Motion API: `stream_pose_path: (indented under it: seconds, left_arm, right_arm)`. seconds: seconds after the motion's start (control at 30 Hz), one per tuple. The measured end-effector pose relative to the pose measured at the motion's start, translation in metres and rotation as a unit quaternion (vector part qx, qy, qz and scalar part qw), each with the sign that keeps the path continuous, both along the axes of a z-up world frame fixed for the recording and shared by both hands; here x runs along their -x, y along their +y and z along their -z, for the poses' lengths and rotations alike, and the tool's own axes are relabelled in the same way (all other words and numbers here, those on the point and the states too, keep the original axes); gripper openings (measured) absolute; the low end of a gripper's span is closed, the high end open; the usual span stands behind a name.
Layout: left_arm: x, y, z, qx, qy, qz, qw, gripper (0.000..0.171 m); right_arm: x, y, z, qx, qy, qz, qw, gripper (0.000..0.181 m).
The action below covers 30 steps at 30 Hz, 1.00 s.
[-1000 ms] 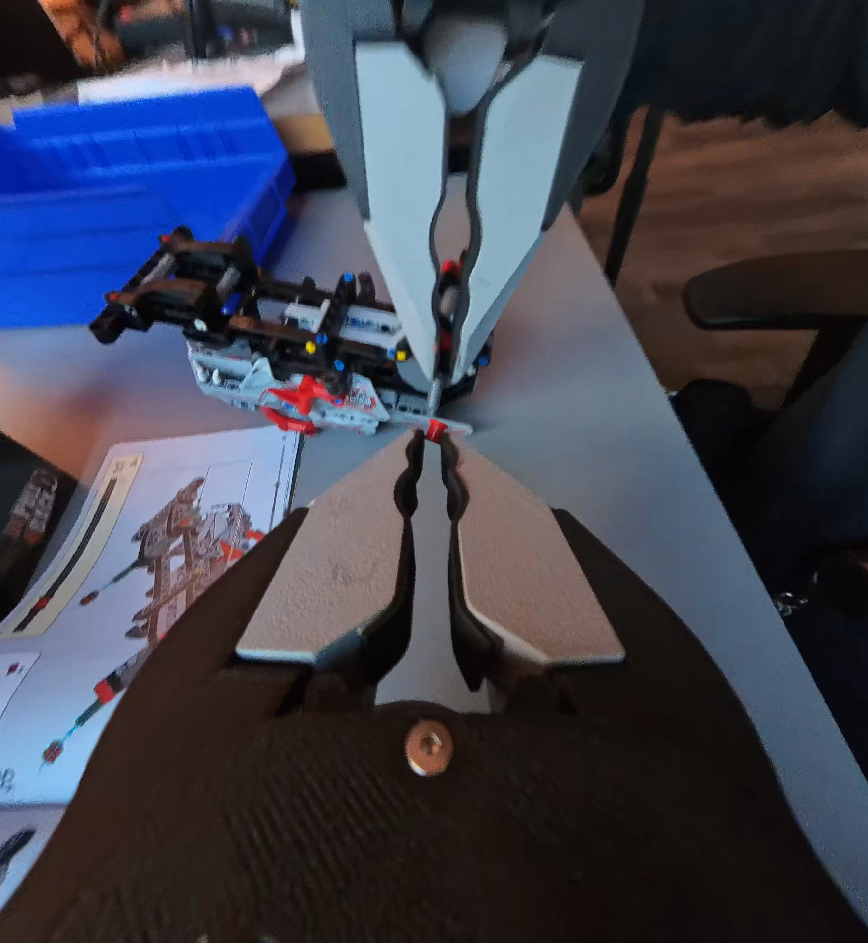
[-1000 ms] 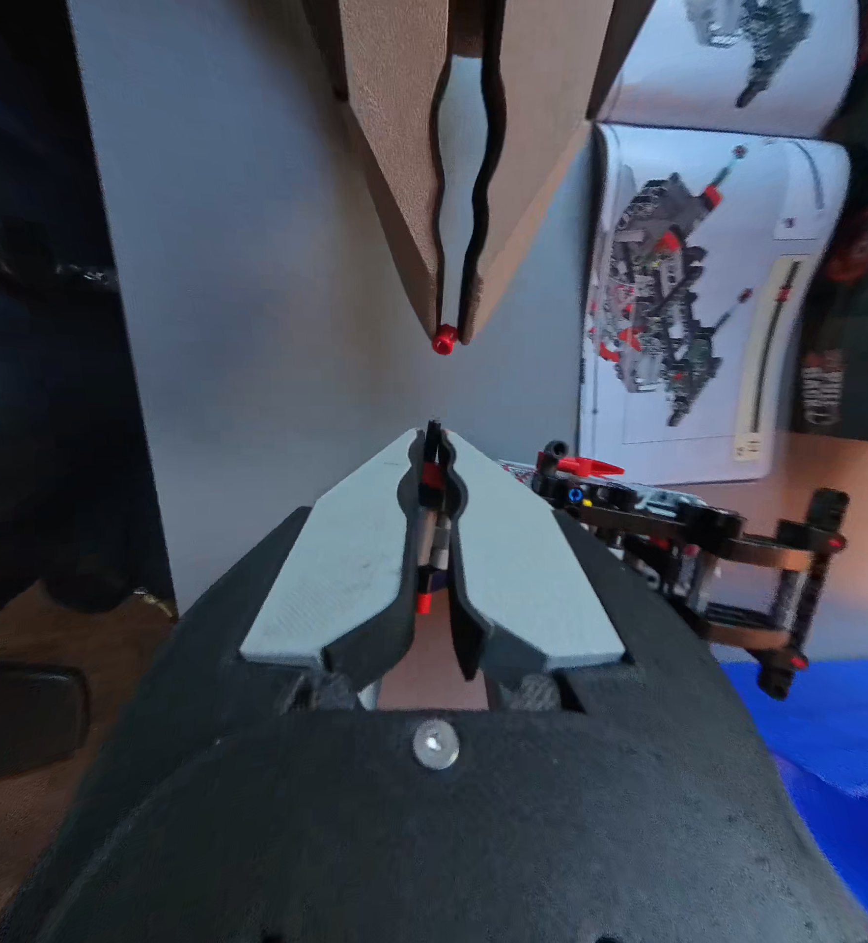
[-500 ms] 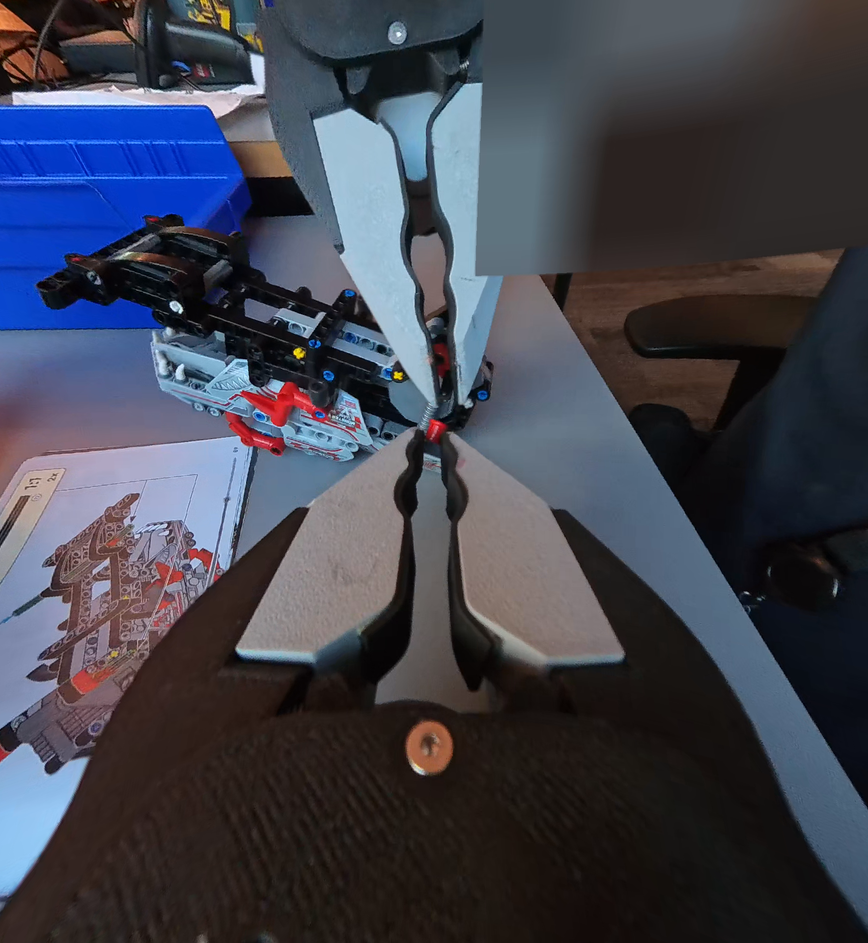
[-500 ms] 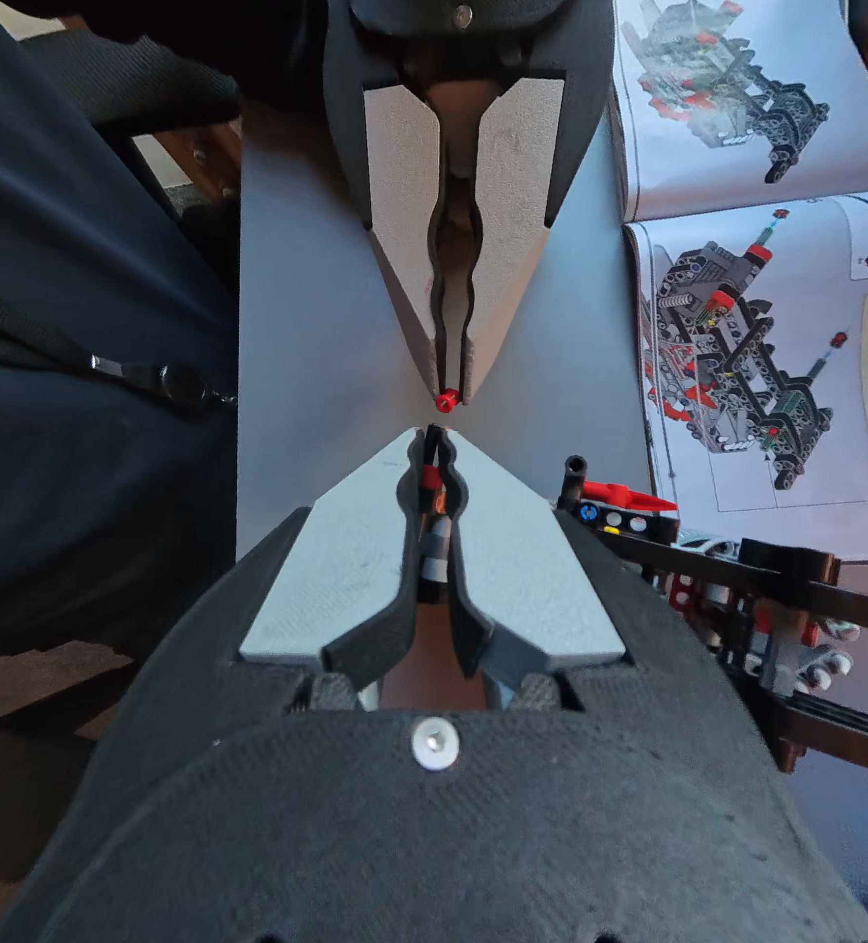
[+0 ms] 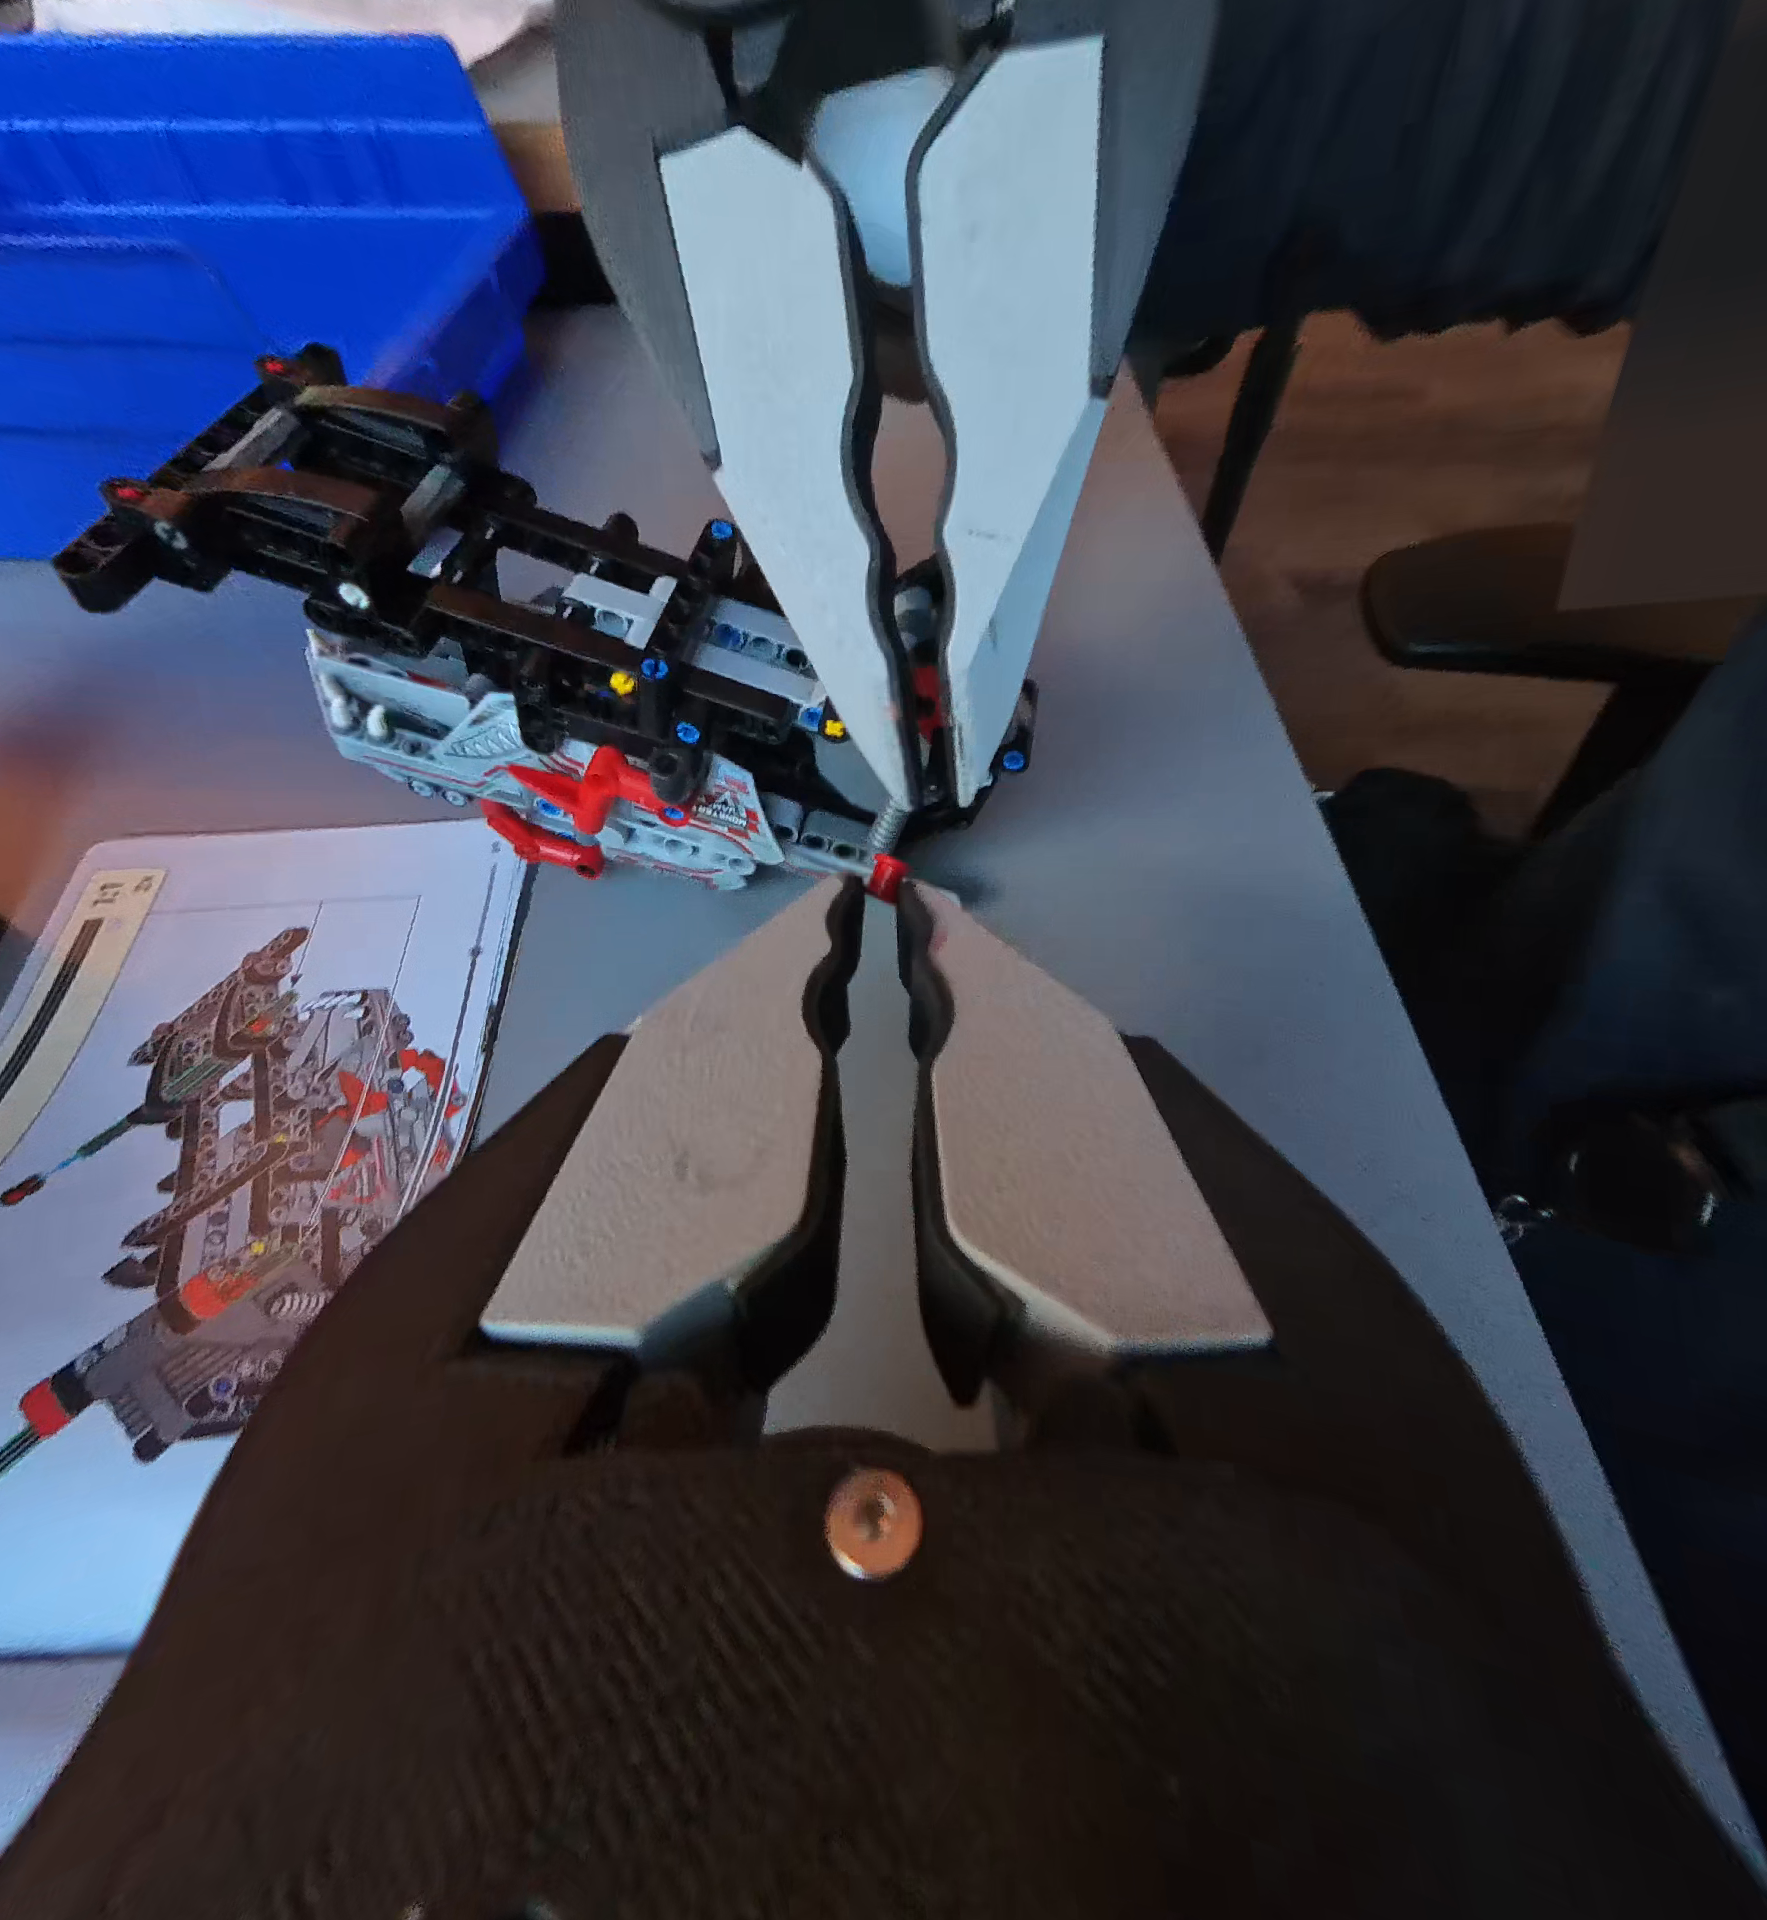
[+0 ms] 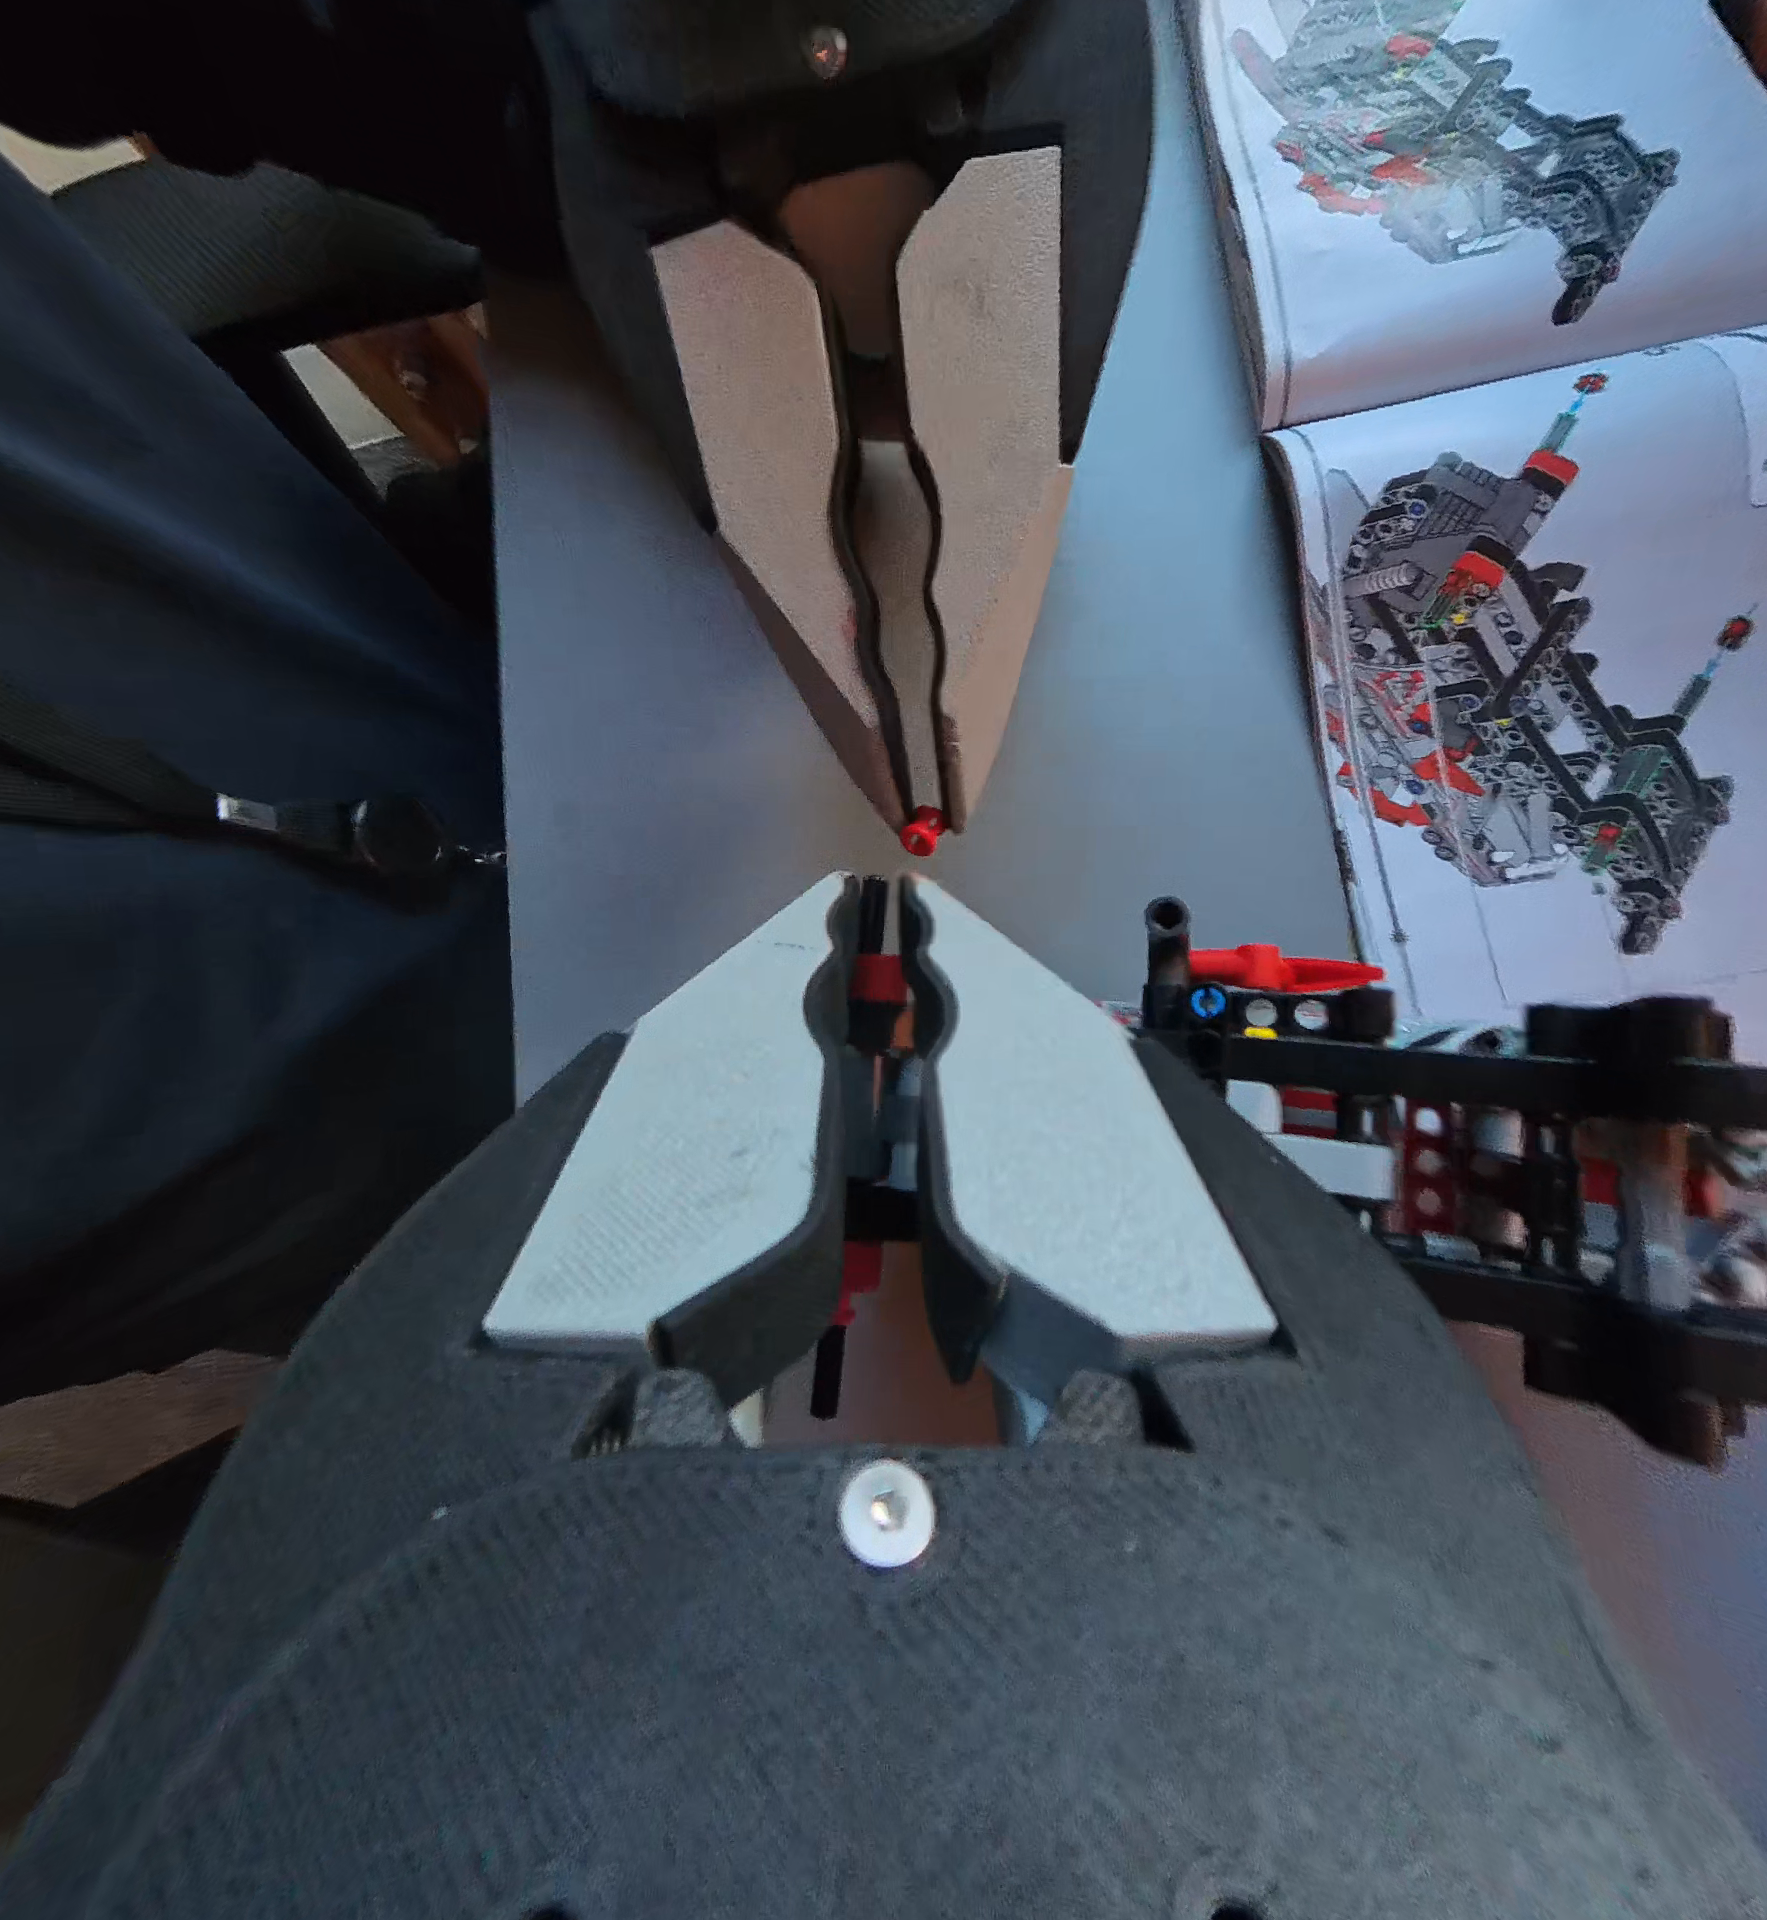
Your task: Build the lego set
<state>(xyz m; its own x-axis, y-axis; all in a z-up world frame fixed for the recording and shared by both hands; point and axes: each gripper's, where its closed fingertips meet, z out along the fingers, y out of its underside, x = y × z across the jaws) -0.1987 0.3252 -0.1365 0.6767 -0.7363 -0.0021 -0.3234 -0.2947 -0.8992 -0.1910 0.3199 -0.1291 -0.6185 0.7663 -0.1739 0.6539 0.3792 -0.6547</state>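
the two tongs meet tip to tip above the grey table top [image 5: 1170, 935], which reads as one small part being fed onto another in the air rather than on the model. the left gripper [image 5: 881, 891] is closed on a tiny red round bush with a hole through it [image 5: 885, 875], pinched at the very tips so its hole faces outward. the right gripper [image 6: 874, 883] is closed on a thin black axle rod carrying a red collar and grey sleeves [image 6: 871, 977], held lengthwise between its fingers with only the end poking out past the tips. that grip keeps the rod stiff and aimed, which i judge is meant for threading it into the bush.

in the right wrist view the red bush [image 6: 923, 831] sits just beyond the rod's tip, slightly to the right of it and not touching. in the left wrist view the rod's grey end [image 5: 889, 826] comes down from the far side, almost at the bush; whether they touch there i cannot tell.

the half-built black and grey technic model with red fins [image 5: 546, 675] rests on the table just left of the meeting point, untouched. the open instruction booklet [image 5: 183, 1143] lies near left, and a blue plastic bin [image 5: 183, 260] stands far left.
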Motion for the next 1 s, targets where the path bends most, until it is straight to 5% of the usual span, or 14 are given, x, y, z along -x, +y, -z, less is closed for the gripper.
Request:
stream_pose_path:
  seconds: [0.3,0.43,0.67,0.9,1.0]
  left_arm:
    - [-0.001,-0.003,0.002,0.017,0.006,-0.021,1.000,0.003]
    - [0.003,-0.007,-0.005,0.016,0.014,0.009,1.000,0.003]
    - [0.009,0.000,-0.016,0.038,0.005,0.020,0.999,0.003]
    - [0.002,-0.001,-0.014,0.066,-0.009,0.041,0.997,0.003]
    - [0.000,0.000,-0.013,0.075,-0.004,0.044,0.996,0.003]
  right_arm:
    - [-0.034,0.047,-0.045,0.008,0.099,0.130,0.987,0.032]
    - [-0.066,0.070,-0.034,0.038,0.121,0.199,0.972,0.047]
    - [-0.059,0.057,-0.017,0.085,0.142,0.210,0.964,0.018]
    - [-0.065,0.055,-0.015,0.096,0.135,0.186,0.969,0.026]
    - [-0.065,0.055,-0.019,0.108,0.145,0.181,0.967,0.008]
